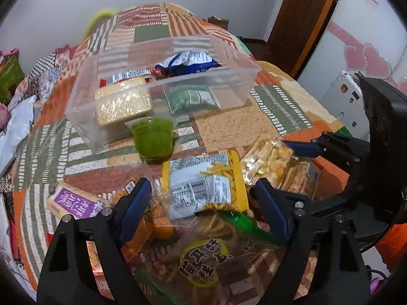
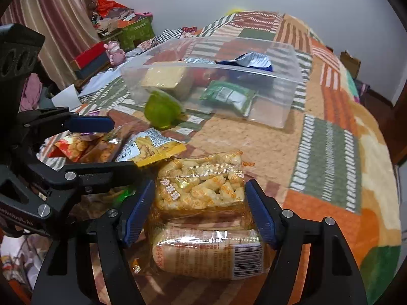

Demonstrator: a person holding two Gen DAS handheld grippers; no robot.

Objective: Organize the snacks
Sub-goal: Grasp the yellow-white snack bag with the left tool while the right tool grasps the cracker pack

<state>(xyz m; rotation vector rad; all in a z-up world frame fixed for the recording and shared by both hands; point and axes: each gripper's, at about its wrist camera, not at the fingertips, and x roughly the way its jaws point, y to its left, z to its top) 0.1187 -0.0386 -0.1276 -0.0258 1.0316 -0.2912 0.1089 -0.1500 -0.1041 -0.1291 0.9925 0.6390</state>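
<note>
Right claw [image 2: 199, 209] stood open, its blue pads flanking but apparently not yet pinching a clear crinkly packet of pale puffed snacks [image 2: 201, 185], long axis running left-right across the gap; the clear rectangular plastic bin [image 2: 279, 75] lay straight beyond, far side. Left claw [image 1: 201, 198] was likewise open and empty over the yellow-edged packet of stick snacks [image 1: 206, 180] in the near pile. All rested on a patchwork-quilted bed [image 2: 328, 150]; white wall behind, clutter at far left.
</note>
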